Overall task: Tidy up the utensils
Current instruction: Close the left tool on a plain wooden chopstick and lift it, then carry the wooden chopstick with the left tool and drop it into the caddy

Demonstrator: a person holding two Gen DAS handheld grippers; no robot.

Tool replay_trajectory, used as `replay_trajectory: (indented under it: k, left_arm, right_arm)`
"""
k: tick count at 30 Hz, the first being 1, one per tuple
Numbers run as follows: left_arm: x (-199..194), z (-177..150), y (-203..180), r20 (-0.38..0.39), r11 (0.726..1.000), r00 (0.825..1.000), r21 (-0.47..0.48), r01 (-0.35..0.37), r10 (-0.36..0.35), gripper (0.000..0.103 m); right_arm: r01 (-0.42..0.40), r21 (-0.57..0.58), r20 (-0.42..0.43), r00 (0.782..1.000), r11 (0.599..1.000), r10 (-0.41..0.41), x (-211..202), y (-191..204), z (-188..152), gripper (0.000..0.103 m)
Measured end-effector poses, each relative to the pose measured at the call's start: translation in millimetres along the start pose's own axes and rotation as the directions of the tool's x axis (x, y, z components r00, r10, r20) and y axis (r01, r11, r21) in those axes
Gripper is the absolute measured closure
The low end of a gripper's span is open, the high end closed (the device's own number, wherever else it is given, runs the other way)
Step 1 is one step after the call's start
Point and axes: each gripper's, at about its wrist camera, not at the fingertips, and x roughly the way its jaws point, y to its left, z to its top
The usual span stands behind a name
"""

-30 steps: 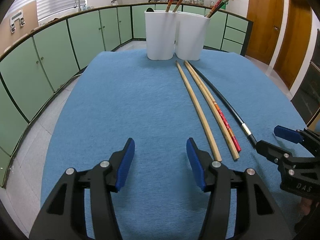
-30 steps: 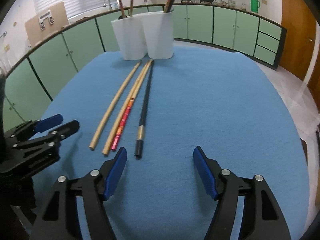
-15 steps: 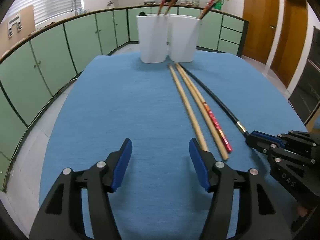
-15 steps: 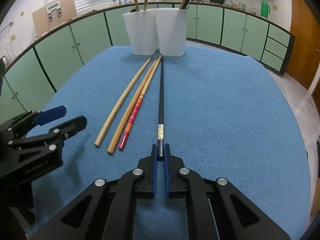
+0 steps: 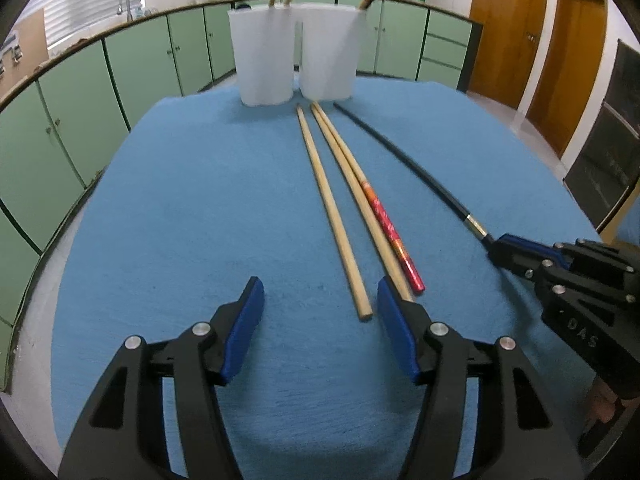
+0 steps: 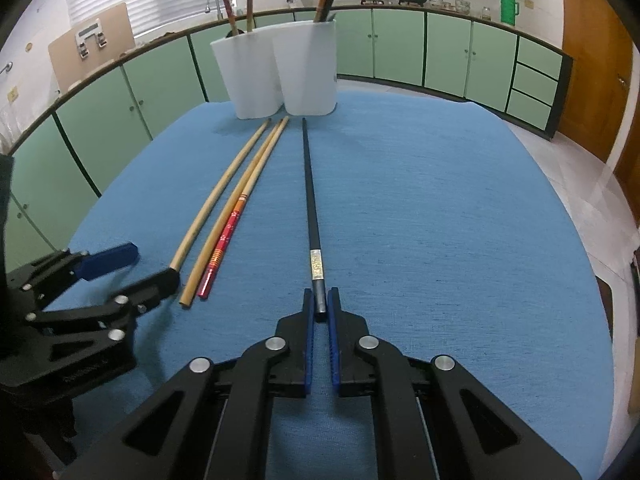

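Several chopsticks lie on the blue cloth (image 5: 180, 208). My right gripper (image 6: 319, 312) is shut on the near end of the black chopstick (image 6: 309, 184), which also shows in the left wrist view (image 5: 404, 160), as does the right gripper (image 5: 496, 250). My left gripper (image 5: 320, 308) is open, its jaws either side of the near end of a plain wooden chopstick (image 5: 332, 216). A second wooden chopstick (image 5: 352, 184) and a red-patterned chopstick (image 5: 390, 232) lie beside it. Two white holders (image 5: 264, 60) (image 5: 328, 52) with chopsticks stand at the far edge.
The cloth-covered table (image 6: 460, 220) is round, with its edges falling off left and right. Green cabinets (image 6: 400, 48) ring the room and wooden doors (image 5: 504, 28) stand at the right. My left gripper (image 6: 132, 268) shows at the left of the right wrist view.
My right gripper moved in and shut on the black chopstick's near end, then shifted it slightly right. My left gripper advanced toward the wooden chopsticks, still open.
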Motion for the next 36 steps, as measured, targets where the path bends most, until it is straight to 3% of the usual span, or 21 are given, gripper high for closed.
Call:
replay_trajectory:
  k: [11,15,25,31,36]
  left_arm:
    - [0.5,0.5,-7.9,0.005,1.0,1.0,0.01,-0.024,0.024,0.077]
    - [0.5,0.4,-13.6,0.008,0.999,1.0,0.037,-0.027,0.027,0.096]
    - [-11.0,0.2,-6.7,0.029,1.0,1.0,-0.007,-0.008,0.008,0.097]
    - [-44.9,13.8,-3.5,0.118,1.0,0.993,0.013,-0.019,0.017,0.097]
    - [-80.6,36.3,2.5,0.217,1.0,0.976,0.02,-0.022,0.017,0.097]
  right_arm:
    - [-0.013,0.007,-0.001,1.0,1.0,0.013,3.5,-2.2,-0.8,0.095]
    - [-0.008,0.002,0.0,1.0,1.0,0.008,3.8,-1.8,-0.5,0.096]
    - [-0.007,-0.044,0.027,1.0,0.999,0.008,-6.6,5.2,1.8,0.097]
    - [-0.016,-0.051,0.094,0.995,0.999,0.021,-35.7,2.6,19.9,0.097]
    - [-0.025,-0.06,0.158,0.987,0.998,0.035,-64.7,-1.3,40.0,0.097]
